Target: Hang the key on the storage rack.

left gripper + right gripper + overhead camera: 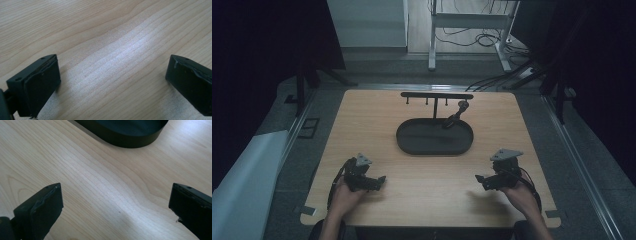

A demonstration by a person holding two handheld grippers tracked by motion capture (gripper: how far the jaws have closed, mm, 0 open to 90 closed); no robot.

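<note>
On the table (pixel 362 115), the tray (pixel 435 137) with its rack (pixel 436 95) sits near the far edge; a dark object (pixel 456 114) hangs there. Our left gripper (pixel 379 180) and right gripper (pixel 479 178), jaws wide apart and empty, should approach it slowly.

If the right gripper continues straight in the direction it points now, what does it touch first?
Probably the black oval tray. The right gripper, jaws open and empty, points over bare wooden table toward the tray's near wall. It tilts downward, so it might meet the tabletop first; depth is unclear.
</note>
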